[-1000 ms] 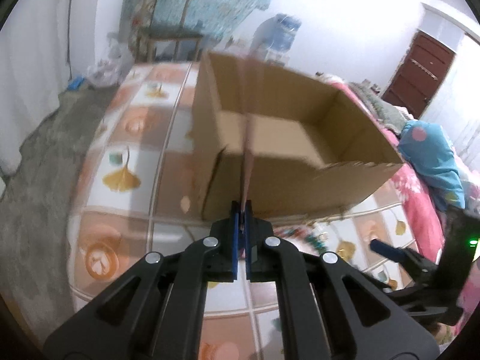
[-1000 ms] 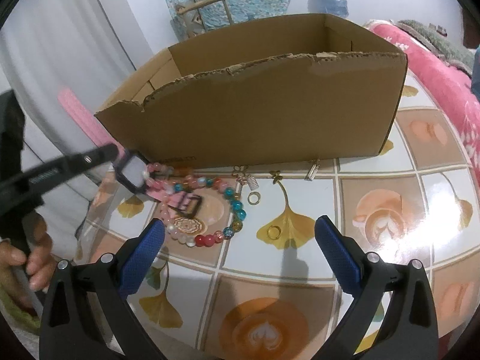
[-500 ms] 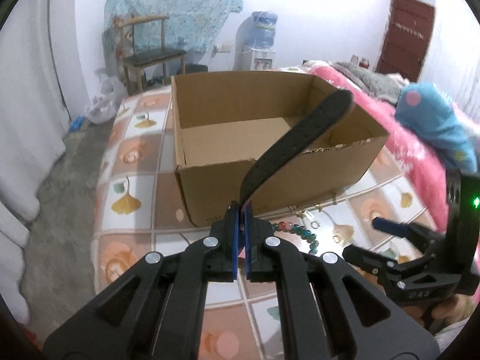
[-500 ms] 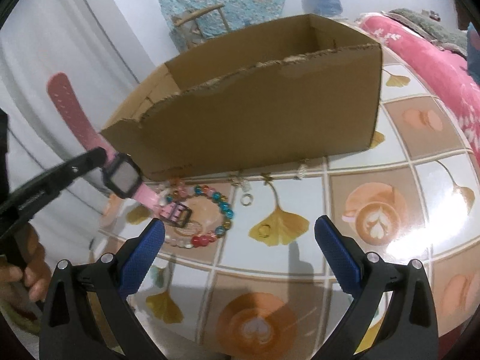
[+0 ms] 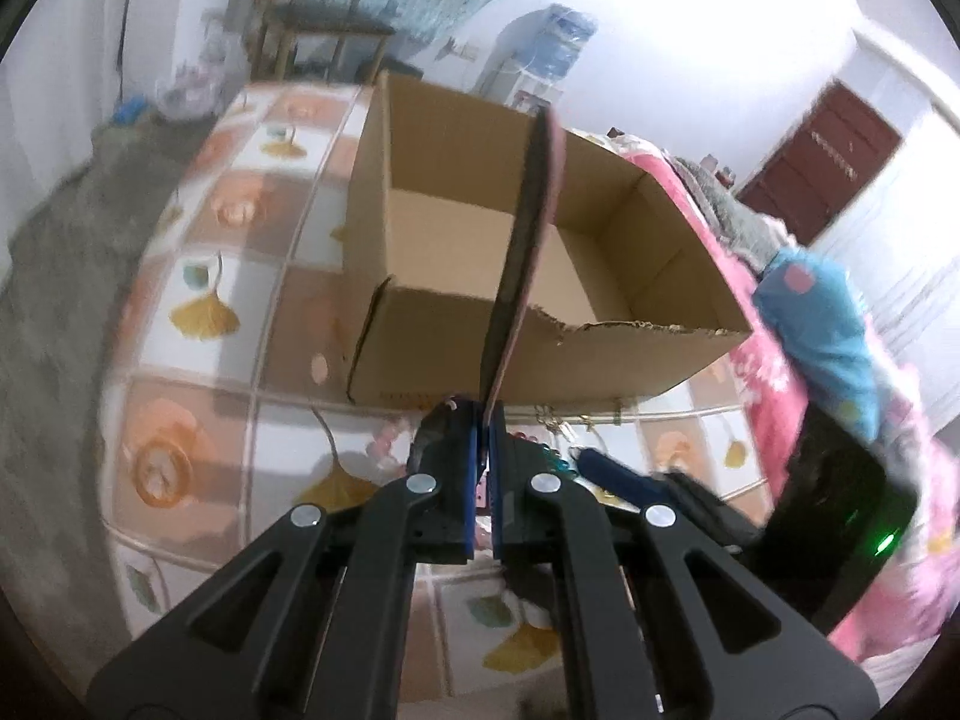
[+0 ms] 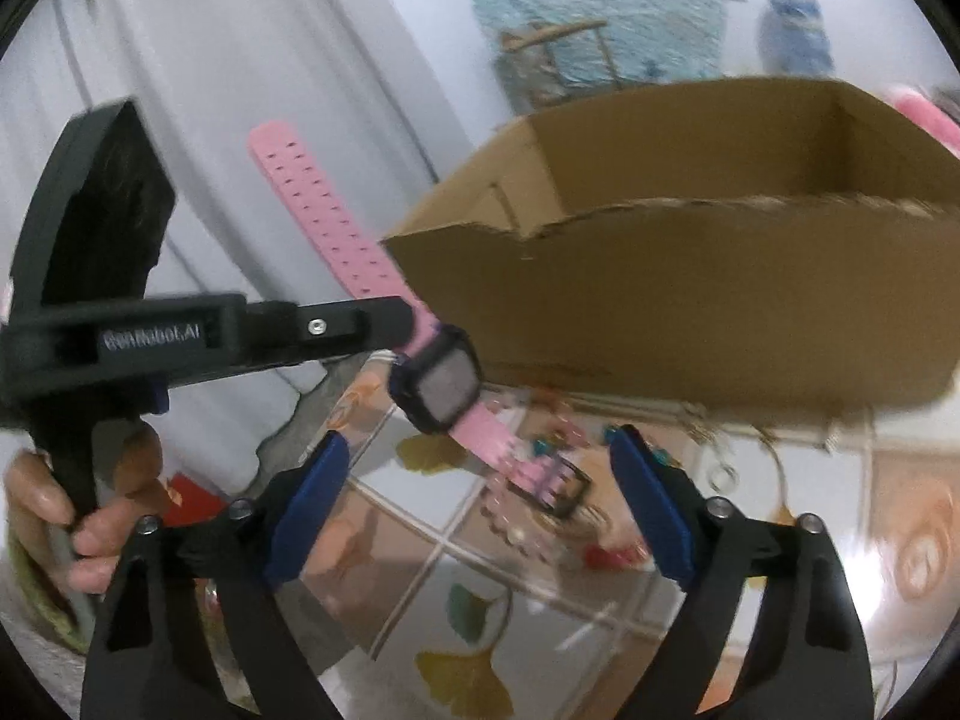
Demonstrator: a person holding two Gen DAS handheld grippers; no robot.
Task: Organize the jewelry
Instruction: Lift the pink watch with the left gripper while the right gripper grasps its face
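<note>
Since the earlier frames the pink watch (image 6: 441,375) has come up off the table, and its buckle end now hangs between my right gripper (image 6: 474,510) fingers, at the centre of the right wrist view. My right jaws stand apart and are closing; the blue pads (image 6: 306,504) do not touch the strap.

My left gripper (image 5: 483,450) is clamped on the watch strap, jaws together on it. In the left wrist view the strap shows only edge-on, a dark thin band that rises from the jaws to the upper middle, across the cardboard box (image 5: 420,360). The watch face is hidden there. The right wrist view shows what that view cannot: the dark square face, the pink strap with holes toward the upper left, and the dark buckle (image 6: 555,486) low in the middle.

The left wrist view looks into the open box; I see only bare cardboard. A bead bracelet (image 6: 606,552) lies on the tiled table (image 6: 420,588) in front of the box, blurred, below the watch. At the lower left of the right view a hand (image 6: 66,516) holds the left gripper's handle.
</note>
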